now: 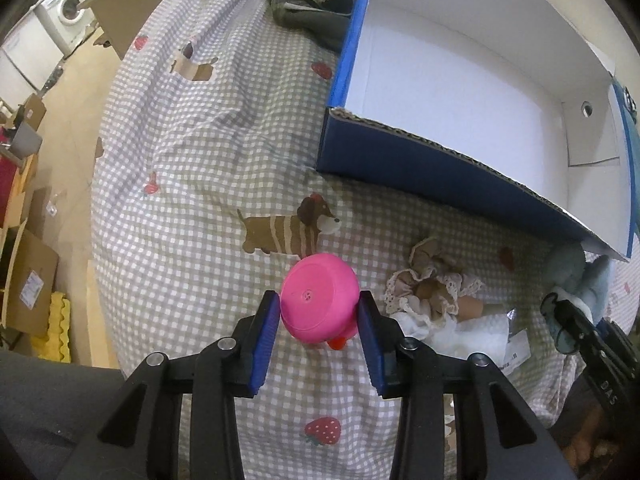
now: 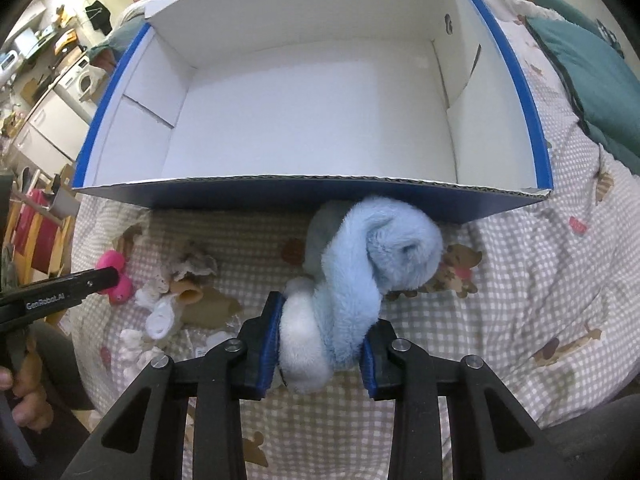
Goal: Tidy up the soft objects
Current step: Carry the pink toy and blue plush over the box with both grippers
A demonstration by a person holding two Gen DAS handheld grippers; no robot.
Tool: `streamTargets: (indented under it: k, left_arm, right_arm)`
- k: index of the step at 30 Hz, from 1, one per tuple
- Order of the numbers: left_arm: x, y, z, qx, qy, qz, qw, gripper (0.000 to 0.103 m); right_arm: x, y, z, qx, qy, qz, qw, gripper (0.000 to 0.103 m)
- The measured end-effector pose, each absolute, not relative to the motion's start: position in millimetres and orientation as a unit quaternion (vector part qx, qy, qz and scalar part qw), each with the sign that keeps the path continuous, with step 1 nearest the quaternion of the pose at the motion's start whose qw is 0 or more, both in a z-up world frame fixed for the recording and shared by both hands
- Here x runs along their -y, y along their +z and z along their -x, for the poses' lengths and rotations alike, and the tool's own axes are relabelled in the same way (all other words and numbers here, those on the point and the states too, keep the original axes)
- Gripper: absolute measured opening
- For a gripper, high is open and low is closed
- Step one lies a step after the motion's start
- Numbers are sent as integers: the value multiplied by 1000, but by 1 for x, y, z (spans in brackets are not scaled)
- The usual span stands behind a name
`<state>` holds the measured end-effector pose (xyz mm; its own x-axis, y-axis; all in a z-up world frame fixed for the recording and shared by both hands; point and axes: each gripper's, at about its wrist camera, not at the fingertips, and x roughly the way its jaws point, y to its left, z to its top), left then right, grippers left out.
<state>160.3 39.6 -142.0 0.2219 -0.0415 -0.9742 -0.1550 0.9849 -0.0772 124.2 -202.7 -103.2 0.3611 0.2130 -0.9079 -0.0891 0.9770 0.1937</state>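
Checked bedding (image 1: 200,152) printed with sausage dogs and strawberries covers the whole work surface, rumpled into soft folds, and past its edge the room is cluttered: a washing machine (image 1: 70,8) against the far wall, cardboard cartons (image 1: 28,280) stacked on a pale floor, a dark towel (image 1: 308,4) bunched on the bed behind the box. A big cardboard box (image 2: 312,196), blue outside and white inside, sits open on the bedding with its near wall facing both grippers. The left gripper (image 1: 319,312) has its blue pads pressed against either side of a pink toy (image 1: 316,296), which shows its round flat underside and an orange-red bit below, low over the bedding and well short of the box. Just to its right lies a small heap of lacy beige cloth (image 1: 432,284) and white fabric (image 1: 472,332), loose on the bedding. The right gripper (image 2: 322,344) is clamped around a fluffy blue and white plush (image 2: 360,272); the plush curls up in front of the jaws and its top brushes the box's near wall. A teal cushion (image 2: 592,80) rests at the far right of the bed
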Motion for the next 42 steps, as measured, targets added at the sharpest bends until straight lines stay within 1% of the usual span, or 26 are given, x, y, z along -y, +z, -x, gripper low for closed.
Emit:
streamTargets:
  k: [5, 6, 9, 13, 21, 26, 36, 42]
  left_arm:
    - [-47, -114, -146, -616, 42, 80, 782, 36]
    - [-39, -104, -140, -615, 43, 79, 783, 36]
    - [-42, -104, -138, -611, 49, 79, 786, 36]
    - [-40, -82, -127, -594, 60, 78, 799, 36]
    - [-45, -56, -104, -546, 79, 80, 830, 36]
    - [-39, -47, -94, -549, 80, 70, 829, 36]
    - [-33, -3, -98, -517, 76, 65, 850, 36]
    - [-20, 5, -115, -514, 45, 59, 855, 36]
  right_arm:
    - [199, -95, -117, -549, 99, -47, 828, 35]
    - [199, -94, -117, -548, 102, -45, 829, 35]
    - [195, -91, -114, -543, 105, -37, 832, 35]
    - [193, -82, -106, -536, 111, -48, 835, 34]
    - [196, -52, -78, -494, 126, -62, 858, 34]
    - [196, -37, -63, -464, 138, -69, 872, 32]
    - [203, -9, -50, -414, 155, -93, 892, 32]
    - [213, 2, -59, -405, 145, -106, 896, 32]
